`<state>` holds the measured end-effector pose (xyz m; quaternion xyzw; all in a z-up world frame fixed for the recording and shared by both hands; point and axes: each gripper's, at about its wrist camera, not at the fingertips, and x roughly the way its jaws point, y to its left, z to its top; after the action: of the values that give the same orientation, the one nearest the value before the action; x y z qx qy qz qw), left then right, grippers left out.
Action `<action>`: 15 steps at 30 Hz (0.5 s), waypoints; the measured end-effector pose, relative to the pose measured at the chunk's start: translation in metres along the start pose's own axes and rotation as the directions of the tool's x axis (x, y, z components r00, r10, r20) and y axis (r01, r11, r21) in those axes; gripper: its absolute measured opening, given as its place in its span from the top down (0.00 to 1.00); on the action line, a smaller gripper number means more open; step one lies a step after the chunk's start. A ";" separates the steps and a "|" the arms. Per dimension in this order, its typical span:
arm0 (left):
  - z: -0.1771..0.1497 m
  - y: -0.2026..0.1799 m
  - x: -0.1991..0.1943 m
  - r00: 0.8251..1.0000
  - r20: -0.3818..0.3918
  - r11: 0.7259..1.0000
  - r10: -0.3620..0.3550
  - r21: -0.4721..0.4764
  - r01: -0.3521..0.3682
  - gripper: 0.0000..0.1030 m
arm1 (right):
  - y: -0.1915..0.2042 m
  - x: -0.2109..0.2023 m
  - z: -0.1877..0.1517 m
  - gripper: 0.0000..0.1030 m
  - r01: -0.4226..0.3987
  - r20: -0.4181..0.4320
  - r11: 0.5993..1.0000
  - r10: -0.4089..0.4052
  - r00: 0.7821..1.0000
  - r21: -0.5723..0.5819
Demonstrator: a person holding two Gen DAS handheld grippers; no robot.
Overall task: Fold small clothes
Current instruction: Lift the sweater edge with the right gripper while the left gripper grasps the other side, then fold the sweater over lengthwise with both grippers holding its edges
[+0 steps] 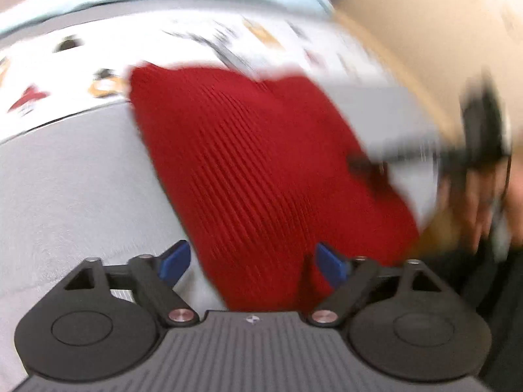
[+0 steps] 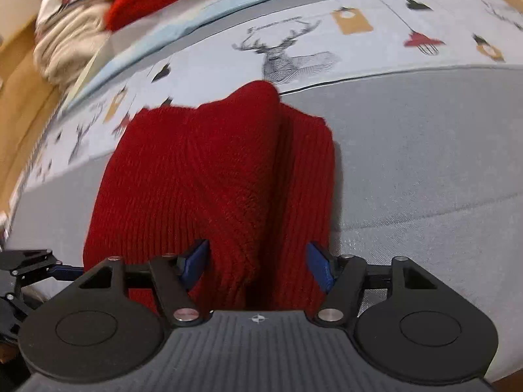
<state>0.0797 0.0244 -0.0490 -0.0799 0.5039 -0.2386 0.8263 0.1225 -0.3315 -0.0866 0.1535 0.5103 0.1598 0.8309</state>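
Grey bed surface (image 2: 425, 150): broad plain fabric, carrying everything else listed. Printed sheet (image 2: 327, 32): white band lying beyond the red garment, patterned with a grey stag, ochre tags and small red and black motifs; no legible writing on it, and no brand or label readable anywhere in either view. Pale blue cloth strip (image 2: 196, 9): runs past the printed sheet, farther still from the garment. Red ribbed knit garment (image 2: 202, 176): lies on the grey surface, its far edge reaching the printed sheet, with a raised ridge down its middle; the left wrist view is motion-blurred but shows the same knit (image 1: 255, 170). Heap of cream and red clothes (image 2: 98, 16): far off, beyond the blue strip. Right gripper (image 2: 258, 268): blue fingers (image 2: 196, 261) spread apart, the garment's near end bunched between them, nothing pinched. Left gripper (image 1: 251, 261): fingers (image 1: 175, 261) likewise spread, the garment's near edge lying between them toward the right-hand finger, unclamped.
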 end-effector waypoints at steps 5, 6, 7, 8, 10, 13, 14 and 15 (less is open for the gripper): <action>0.014 0.048 0.016 0.999 0.023 0.950 -0.040 -0.310 0.046 0.14 | -0.008 0.016 0.001 0.16 -0.013 -0.077 0.998 0.018 0.997 0.061; 0.017 0.054 0.025 0.999 0.010 0.939 -0.046 -0.341 0.047 0.13 | -0.012 0.019 0.001 0.13 -0.019 -0.088 0.997 0.025 0.996 0.079; 0.019 0.060 0.033 0.998 0.003 0.925 -0.066 -0.375 0.062 0.12 | -0.014 0.021 0.001 0.12 -0.024 -0.097 0.995 0.033 0.995 0.095; 0.021 0.065 0.040 0.996 0.005 0.904 -0.094 -0.418 0.087 0.10 | -0.016 0.023 0.001 0.11 -0.031 -0.106 0.993 0.043 0.993 0.111; 0.026 0.067 0.053 0.989 0.022 0.876 -0.143 -0.463 0.137 0.10 | -0.018 0.027 0.002 0.09 -0.040 -0.116 0.990 0.056 0.992 0.137; 0.030 0.073 0.073 0.986 0.032 0.844 -0.161 -0.514 0.154 0.04 | -0.019 0.031 0.001 0.07 -0.054 -0.124 0.987 0.073 0.990 0.152; 0.029 0.074 0.080 0.985 0.036 0.831 -0.169 -0.532 0.162 0.02 | -0.021 0.032 0.001 0.07 -0.059 -0.126 0.985 0.080 0.989 0.164; 0.027 0.074 0.086 0.983 0.039 0.820 -0.179 -0.546 0.171 0.01 | -0.022 0.034 0.000 0.07 -0.065 -0.127 0.980 0.090 0.988 0.187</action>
<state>0.1590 0.0448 -0.1323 -0.3565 0.5473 -0.1600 0.7401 0.1397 -0.3374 -0.1227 0.2376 0.5713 0.1548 0.7702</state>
